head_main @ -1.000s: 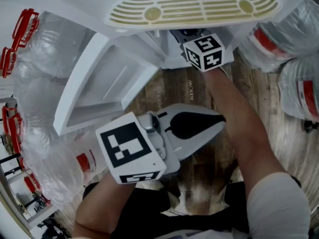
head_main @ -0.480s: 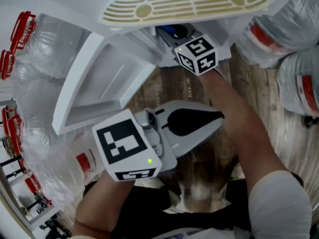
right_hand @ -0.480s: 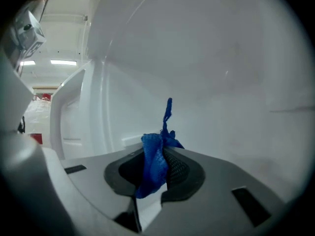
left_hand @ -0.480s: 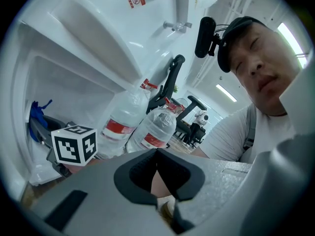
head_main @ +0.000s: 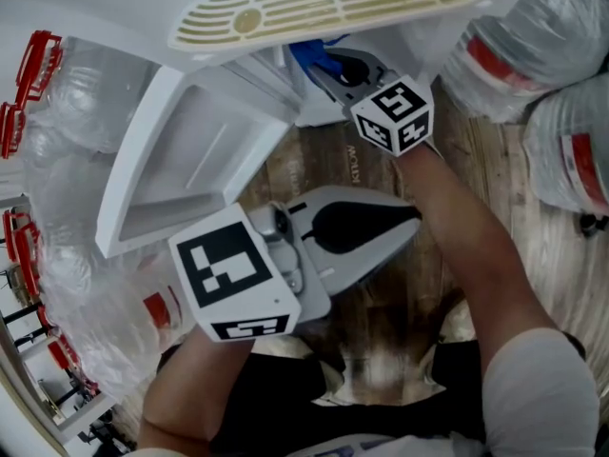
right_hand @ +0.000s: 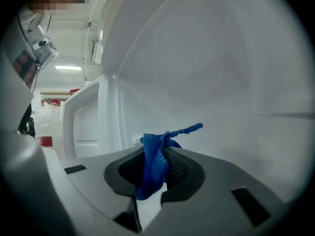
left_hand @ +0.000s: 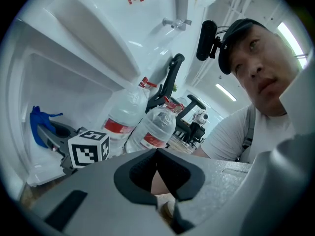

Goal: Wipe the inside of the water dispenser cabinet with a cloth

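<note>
The white water dispenser's cabinet (right_hand: pixel 221 77) stands open below the ribbed drip tray (head_main: pixel 333 3), its door (head_main: pixel 186 155) swung out to the left. My right gripper (head_main: pixel 322 65) reaches into the cabinet mouth, shut on a blue cloth (head_main: pixel 304 51). In the right gripper view the blue cloth (right_hand: pixel 153 161) hangs pinched between the jaws, close to the white back wall, and I cannot tell if it touches it. My left gripper (head_main: pixel 415 219) hovers shut and empty over the wood floor, below the right forearm. The left gripper view shows the right gripper's marker cube (left_hand: pixel 88 149) and the cloth (left_hand: pixel 37 124).
Large water bottles with red labels crowd both sides of the dispenser (head_main: pixel 519 55) (head_main: pixel 57 93). More bottles (left_hand: pixel 150 127) stand beyond the right gripper. The open door (right_hand: pixel 83 124) bounds the cabinet on the left. A person crouches behind the grippers.
The right gripper has drawn back slightly from under the drip tray, so its jaws and the blue cloth now show in the head view. The left gripper has barely shifted.
</note>
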Tool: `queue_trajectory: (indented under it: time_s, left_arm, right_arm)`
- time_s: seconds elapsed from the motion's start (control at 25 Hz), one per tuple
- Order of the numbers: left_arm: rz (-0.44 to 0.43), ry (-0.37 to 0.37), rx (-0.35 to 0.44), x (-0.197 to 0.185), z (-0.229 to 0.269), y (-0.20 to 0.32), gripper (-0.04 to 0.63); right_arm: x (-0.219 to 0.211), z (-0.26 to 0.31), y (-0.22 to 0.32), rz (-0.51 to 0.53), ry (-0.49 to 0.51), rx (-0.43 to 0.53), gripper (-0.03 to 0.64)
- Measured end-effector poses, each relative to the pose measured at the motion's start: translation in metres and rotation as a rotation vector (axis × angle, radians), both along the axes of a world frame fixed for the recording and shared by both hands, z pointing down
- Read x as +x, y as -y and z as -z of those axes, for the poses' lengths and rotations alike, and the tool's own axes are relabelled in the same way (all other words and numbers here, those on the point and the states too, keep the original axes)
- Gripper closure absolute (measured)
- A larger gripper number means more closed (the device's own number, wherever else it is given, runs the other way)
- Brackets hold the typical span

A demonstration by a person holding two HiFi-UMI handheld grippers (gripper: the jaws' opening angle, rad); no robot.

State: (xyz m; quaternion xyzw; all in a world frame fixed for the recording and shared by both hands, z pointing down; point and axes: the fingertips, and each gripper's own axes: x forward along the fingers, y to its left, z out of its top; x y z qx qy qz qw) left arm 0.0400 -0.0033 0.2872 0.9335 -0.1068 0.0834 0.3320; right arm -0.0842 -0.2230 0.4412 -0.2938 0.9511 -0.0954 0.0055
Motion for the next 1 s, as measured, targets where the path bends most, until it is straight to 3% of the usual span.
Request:
queue_trajectory:
  time_s: [0.2, 0.4, 0.64, 1.0]
  left_arm:
    - [0.009, 0.008, -0.006, 0.001, 0.001, 0.000, 0.592]
    - [0.008, 0.008, 0.009, 0.001, 0.002, 0.001, 0.592]
    - [0.011, 0.000, -0.007, -0.001, 0.003, 0.000, 0.592]
    - [-0.011, -0.018, 0.022, -0.001, 0.006, -0.001, 0.592]
  right_arm:
    - [0.009, 0.038, 0.039, -0.097, 0.023, 0.055, 0.548]
    - [-0.015, 0.054, 0.058, -0.092, 0.003, 0.073, 0.548]
    - [-0.028, 0.057, 0.035, -0.026, 0.011, 0.100, 0.548]
    - [-0.024, 0.063, -0.023, 0.148, 0.123, 0.112, 0.545]
